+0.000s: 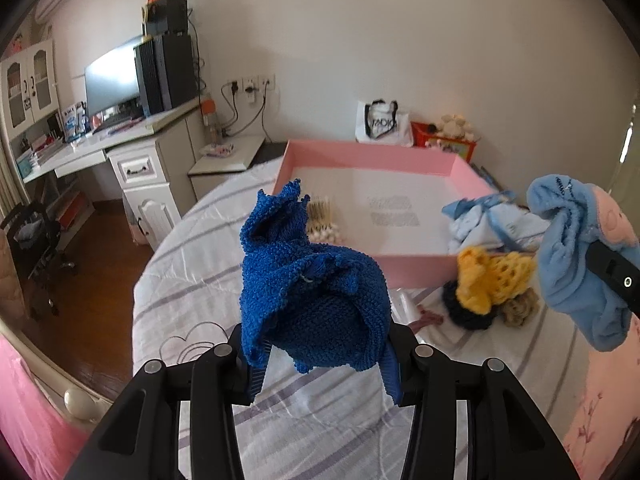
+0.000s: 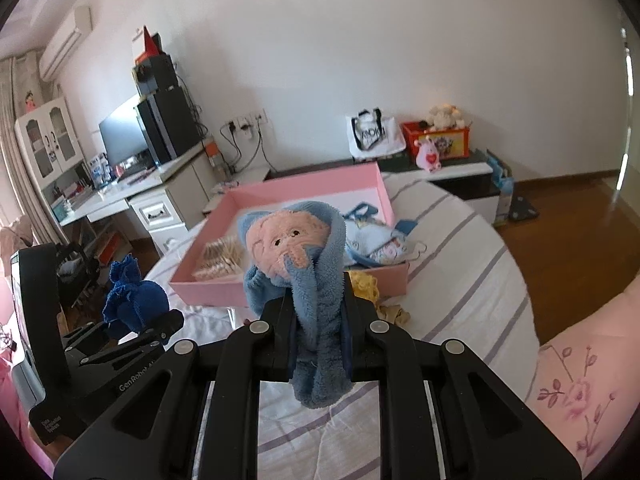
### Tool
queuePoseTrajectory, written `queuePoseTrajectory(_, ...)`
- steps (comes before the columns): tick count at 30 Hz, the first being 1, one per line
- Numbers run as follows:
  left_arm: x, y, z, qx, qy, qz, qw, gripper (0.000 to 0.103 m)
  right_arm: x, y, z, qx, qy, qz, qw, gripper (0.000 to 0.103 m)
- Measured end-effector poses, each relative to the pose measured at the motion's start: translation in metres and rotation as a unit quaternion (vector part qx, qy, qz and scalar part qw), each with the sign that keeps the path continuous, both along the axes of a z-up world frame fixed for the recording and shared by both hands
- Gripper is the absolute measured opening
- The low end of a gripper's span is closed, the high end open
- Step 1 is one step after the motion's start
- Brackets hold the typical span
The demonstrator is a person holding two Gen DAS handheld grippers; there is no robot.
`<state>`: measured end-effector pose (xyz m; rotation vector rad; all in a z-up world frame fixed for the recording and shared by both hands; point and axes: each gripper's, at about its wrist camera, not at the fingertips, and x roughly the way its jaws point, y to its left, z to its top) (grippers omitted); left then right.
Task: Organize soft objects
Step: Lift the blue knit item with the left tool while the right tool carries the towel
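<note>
Blue knit cloth point(image 1: 312, 292) between left jaws

right gripper point(image 2: 320, 304) clamps a light blue plush point(image 2: 298, 248) above the pink box point(image 2: 288, 294).

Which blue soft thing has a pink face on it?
The fluffy light blue towel, clamped in the right gripper, shows a pink face with little eyes. The dark blue knitted cloth in the left gripper is plain.
</note>
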<state>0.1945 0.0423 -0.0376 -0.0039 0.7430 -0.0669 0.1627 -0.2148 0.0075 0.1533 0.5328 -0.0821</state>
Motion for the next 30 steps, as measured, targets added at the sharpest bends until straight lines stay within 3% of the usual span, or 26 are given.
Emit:
queuePoseTrajectory(17,-0.092,0.001,0.070,-0.012,-0.111,-0.009,0.9937,0.043,-0.063,0.022,0.056,-0.022,-0.093,0.010,0.995,0.014)
queuePoseTrajectory(30,-0.158,0.002,0.090,-0.011,-0.171,-0.015,0.9851,0.042,-0.100,0.038,0.080,-0.042,-0.143,0.024,0.988,0.014)
